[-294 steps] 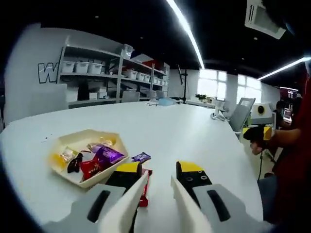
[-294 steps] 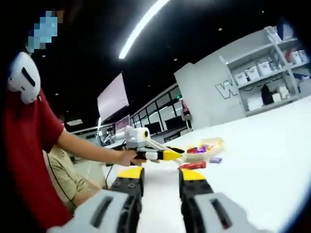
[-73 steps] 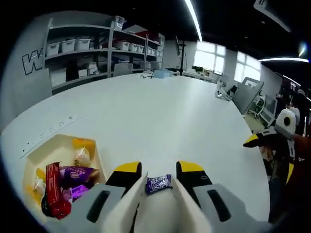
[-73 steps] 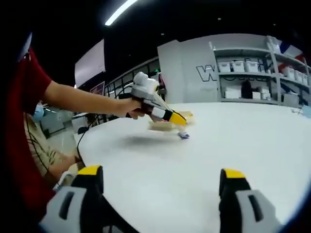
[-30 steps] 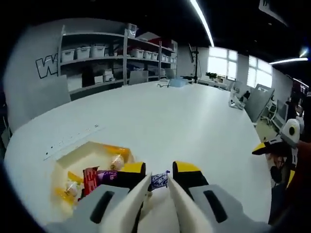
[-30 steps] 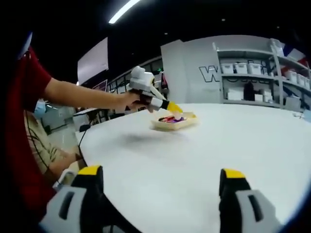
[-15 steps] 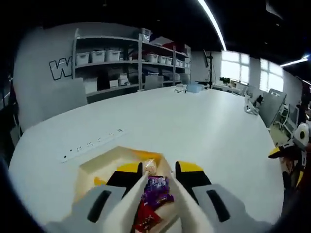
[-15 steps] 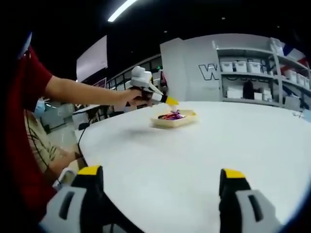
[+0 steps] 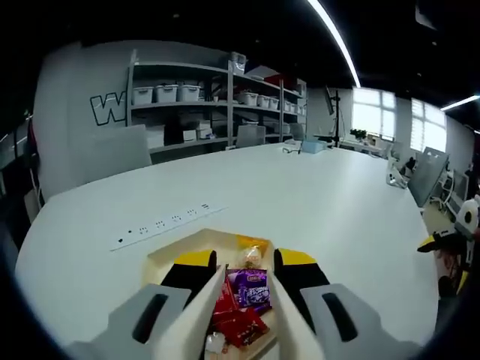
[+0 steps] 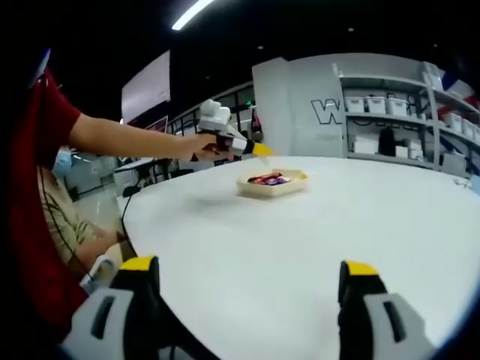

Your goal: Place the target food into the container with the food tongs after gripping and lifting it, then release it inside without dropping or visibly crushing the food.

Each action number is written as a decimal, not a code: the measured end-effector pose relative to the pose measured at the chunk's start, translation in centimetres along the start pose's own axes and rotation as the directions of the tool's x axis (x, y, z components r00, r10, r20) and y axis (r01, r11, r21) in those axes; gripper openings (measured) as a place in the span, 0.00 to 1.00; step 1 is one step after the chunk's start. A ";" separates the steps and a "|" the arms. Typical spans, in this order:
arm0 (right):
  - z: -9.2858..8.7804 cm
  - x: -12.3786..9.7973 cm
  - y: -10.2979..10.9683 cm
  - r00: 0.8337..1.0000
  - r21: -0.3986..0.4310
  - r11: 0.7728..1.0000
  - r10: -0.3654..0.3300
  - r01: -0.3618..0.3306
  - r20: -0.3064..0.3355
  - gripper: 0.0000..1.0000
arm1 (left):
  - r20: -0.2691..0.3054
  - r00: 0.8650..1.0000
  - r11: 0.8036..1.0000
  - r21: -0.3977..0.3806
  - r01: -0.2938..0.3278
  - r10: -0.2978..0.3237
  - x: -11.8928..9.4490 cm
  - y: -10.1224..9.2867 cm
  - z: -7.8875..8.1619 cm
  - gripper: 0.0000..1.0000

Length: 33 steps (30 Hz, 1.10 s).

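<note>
Now hovering over the tray (image 9: 161,251), left gripper (image 9: 244,281) parted, purple candy (image 9: 252,286) lying loose inside among other sweets. Probably light, crinkly, slippery; best pinched across the wrapper's middle. Right gripper (image 10: 244,274) spread wide, near the table (image 10: 337,225) edge.
</note>
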State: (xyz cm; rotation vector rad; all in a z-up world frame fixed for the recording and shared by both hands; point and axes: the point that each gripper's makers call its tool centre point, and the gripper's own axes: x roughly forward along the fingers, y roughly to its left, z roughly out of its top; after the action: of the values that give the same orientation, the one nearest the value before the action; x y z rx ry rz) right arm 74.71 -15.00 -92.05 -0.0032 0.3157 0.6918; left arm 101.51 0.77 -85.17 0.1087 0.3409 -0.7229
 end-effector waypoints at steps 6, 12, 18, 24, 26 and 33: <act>0.8 -0.1 0.2 1.000 -0.010 1.000 0.007 -0.007 0.011 0.99 | 0.025 1.000 1.000 0.011 -0.001 0.000 -1.0 -0.4 0.7 0.29; 0.9 0.1 1.1 0.999 -0.026 0.999 0.039 -0.039 0.009 0.99 | 0.022 1.000 0.999 0.047 0.002 -0.003 -2.1 -0.9 0.1 0.29; 1.1 0.1 1.5 0.999 -0.046 0.998 0.049 -0.049 0.006 0.99 | 0.019 1.000 0.999 0.054 0.006 -0.007 -3.1 -1.1 -0.7 0.29; 1.7 0.4 2.2 0.998 -0.073 0.995 0.067 -0.066 0.009 0.99 | 0.020 1.000 0.998 0.058 0.011 -0.012 -4.6 -1.7 -1.3 0.29; 1.9 0.5 2.4 0.997 -0.080 0.994 0.071 -0.070 0.013 0.99 | 0.014 1.000 0.998 0.060 0.013 -0.014 -5.0 -2.0 -1.8 0.29; 2.1 1.1 3.4 0.996 -0.101 0.991 0.094 -0.092 0.012 0.99 | 0.005 1.000 0.998 0.055 0.024 -0.025 -6.6 -2.8 -3.4 0.29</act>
State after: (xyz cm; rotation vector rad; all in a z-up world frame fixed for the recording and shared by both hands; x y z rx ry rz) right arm 73.93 -11.44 -90.01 -0.0785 0.2665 0.7993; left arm 94.10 3.60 -86.06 0.1544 0.3171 -0.7570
